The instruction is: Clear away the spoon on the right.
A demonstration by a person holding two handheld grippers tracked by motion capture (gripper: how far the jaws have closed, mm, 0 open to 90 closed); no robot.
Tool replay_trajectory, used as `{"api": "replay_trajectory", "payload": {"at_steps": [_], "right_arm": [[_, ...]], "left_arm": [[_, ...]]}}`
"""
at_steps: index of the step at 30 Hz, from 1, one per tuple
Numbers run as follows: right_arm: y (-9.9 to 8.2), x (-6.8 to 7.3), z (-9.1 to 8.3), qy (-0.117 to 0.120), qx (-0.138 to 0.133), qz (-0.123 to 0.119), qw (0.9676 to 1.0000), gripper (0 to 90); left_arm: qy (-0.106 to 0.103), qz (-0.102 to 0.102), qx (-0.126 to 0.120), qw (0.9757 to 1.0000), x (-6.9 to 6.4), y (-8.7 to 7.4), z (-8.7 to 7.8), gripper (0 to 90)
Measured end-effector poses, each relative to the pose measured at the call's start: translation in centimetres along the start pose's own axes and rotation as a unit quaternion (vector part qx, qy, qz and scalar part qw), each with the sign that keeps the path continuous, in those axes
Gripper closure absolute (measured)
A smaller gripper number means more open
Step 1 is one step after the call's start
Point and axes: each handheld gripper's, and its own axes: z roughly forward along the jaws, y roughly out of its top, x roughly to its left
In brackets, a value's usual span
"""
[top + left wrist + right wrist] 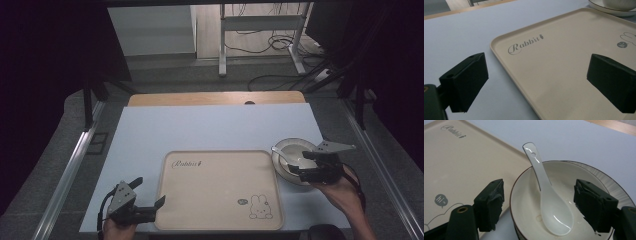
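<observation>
A white bowl (pixel 296 148) with a dark rim stands on the table just right of a beige tray (pixel 217 190). In the bowl lies a white ceramic spoon (pixel 281 156), its handle leaning out toward the tray. My right gripper (pixel 299 164) hovers at the bowl's near side, open. In the right gripper view its jaws (pixel 539 200) straddle the spoon (pixel 549 205) and the bowl's near wall (pixel 524 195) without touching them. My left gripper (pixel 149 191) is open at the tray's near left corner. One of its jaws is over the tray (pixel 564 50), the other over the table.
The tray carries a "Rabbit" script and a rabbit drawing (pixel 261 206). A pale cover (pixel 210 125) lies over the table, with a wooden edge (pixel 215 98) at the back. Metal rails run along both sides. A desk frame and cables (pixel 280 42) stand on the floor beyond.
</observation>
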Motion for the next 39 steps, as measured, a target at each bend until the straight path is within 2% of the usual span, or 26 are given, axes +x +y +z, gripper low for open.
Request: {"api": "replay_trajectory", "payload": {"at_steps": [5,11,22,29,39], "right_arm": [[0.3,-0.5,0.4,-0.001,0.01,0.003,0.9999,30.6],[0.8,-0.7,1.1,-0.001,0.025,-0.012,0.9996,42.5],[1.2,-0.8,3.0,0.003,0.06,-0.036,0.9975,55.9],[1.4,-0.9,3.9,0.007,0.07,-0.043,0.9966,61.1],[1.3,-1.6,4.9,0.019,0.079,-0.048,0.9955,63.1]], "left_arm": [[0.0,0.0,0.0,1.0,0.0,0.0,0.0,3.5],[0.001,0.001,0.001,1.0,0.0,0.0,0.0,3.5],[0.001,0.003,0.003,1.0,0.0,0.0,0.0,3.5],[0.003,0.004,0.004,1.0,0.0,0.0,0.0,3.6],[0.004,0.006,0.006,1.0,0.0,0.0,0.0,3.5]]}}
